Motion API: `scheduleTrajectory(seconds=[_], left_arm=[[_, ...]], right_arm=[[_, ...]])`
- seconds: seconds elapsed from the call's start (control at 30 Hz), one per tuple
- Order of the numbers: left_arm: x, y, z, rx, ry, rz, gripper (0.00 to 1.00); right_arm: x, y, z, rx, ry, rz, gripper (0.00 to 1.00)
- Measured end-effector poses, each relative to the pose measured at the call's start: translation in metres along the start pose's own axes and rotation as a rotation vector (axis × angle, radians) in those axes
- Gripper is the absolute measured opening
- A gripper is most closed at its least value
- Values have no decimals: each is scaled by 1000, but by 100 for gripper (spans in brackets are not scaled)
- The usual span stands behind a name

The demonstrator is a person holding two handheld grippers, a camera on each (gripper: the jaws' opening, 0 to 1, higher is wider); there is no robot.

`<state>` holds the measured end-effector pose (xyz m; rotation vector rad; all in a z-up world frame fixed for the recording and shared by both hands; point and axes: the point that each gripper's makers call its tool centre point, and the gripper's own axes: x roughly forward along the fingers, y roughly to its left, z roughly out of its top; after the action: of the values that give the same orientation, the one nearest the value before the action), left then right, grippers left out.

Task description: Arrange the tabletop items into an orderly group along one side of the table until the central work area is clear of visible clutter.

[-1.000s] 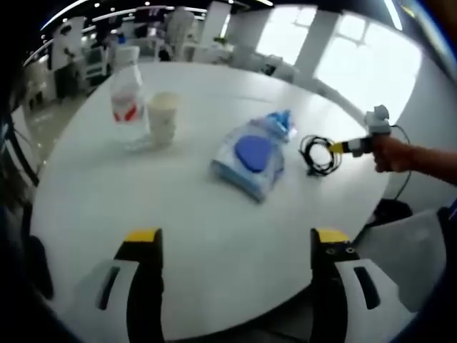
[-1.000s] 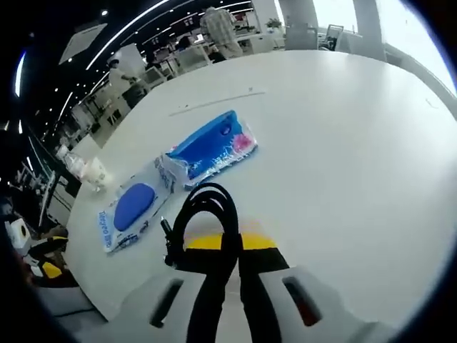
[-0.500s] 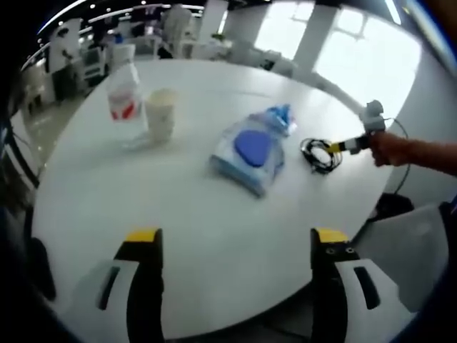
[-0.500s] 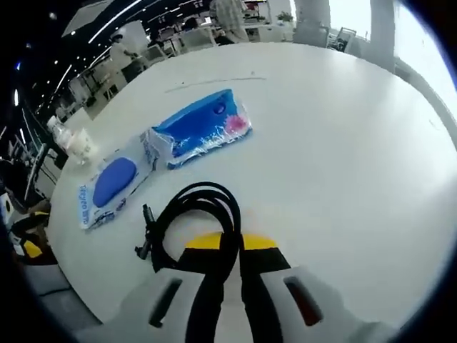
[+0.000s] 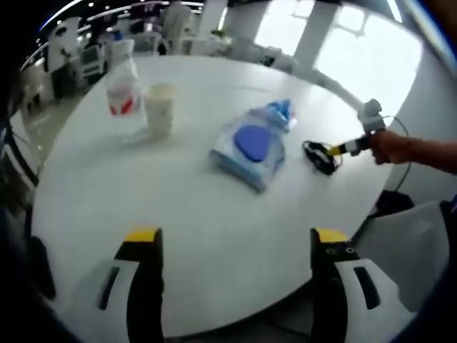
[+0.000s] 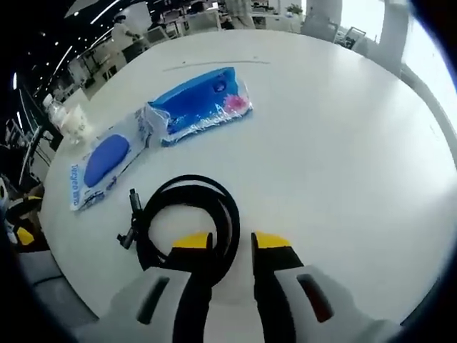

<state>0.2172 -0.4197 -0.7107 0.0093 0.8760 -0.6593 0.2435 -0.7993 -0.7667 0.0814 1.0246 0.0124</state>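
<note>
The round white bench (image 5: pixel 214 186) carries everything, its middle bare in the left gripper view. Lying together well in from the edge are two soft packs: a clear plastic wipes pack with a blue oval lid (image 6: pixel 100 163) and, end to end with it, a blue plastic-wrapped tissue pack (image 6: pixel 200 107). Toward the far edge a clear bottle with a red-and-white label (image 5: pixel 123 89) stands just beside a pale paper cup (image 5: pixel 160 107), already a small group.

The coiled black cable (image 6: pixel 187 218) lies flat near the bench edge, directly ahead of the right gripper (image 6: pixel 232 243). Its yellow-tipped fingers stand parted, one on each side of the loop's near strand, apparently releasing it.

The left gripper (image 5: pixel 235 236) hovers over the near edge, fingers spread wide, grasping nothing, likely waiting to gather something.
</note>
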Motion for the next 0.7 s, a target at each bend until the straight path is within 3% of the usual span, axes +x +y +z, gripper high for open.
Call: scheduleTrajectory(seconds=[0.13, 0.47, 0.7], left_arm=[[1, -1, -1, 3, 6, -3, 82], [1, 0, -1, 4, 5, -4, 82], [1, -1, -2, 11, 8, -6, 82]], right_arm=[[-3, -2, -3, -29, 0, -21, 26], [-10, -2, -5, -4, -22, -9, 29], [-16, 1, 4, 0, -56, 5, 30]])
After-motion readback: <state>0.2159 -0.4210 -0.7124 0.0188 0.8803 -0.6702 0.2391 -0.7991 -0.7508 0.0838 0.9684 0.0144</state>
